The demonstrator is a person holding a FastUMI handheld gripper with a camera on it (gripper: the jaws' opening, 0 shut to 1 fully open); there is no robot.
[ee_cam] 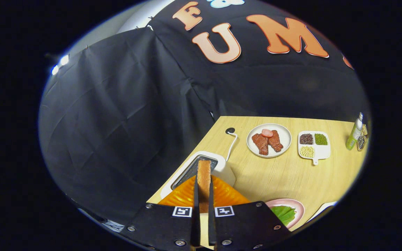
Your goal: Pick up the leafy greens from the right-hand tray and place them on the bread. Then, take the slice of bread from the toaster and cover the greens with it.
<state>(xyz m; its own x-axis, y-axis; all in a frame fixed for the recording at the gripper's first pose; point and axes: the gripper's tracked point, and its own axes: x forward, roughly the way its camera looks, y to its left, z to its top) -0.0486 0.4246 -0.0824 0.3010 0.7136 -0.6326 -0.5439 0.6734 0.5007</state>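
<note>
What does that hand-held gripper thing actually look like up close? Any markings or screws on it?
The hand-held gripper has two thin, flat fingers running forward side by side, like narrow blades. Each grows from a broad, dark, flat plate fixed with round silver screws. Near each finger's base sits a small square black-and-white tag with a blocky pattern. No cables are visible.

Bread slice point(204, 181) between fingers point(196, 205), toaster point(218, 167) beyond.

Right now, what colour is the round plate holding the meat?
White, seen best in the gripper view: the plate sits beyond the hand-held gripper, beside the divided dish.
</note>
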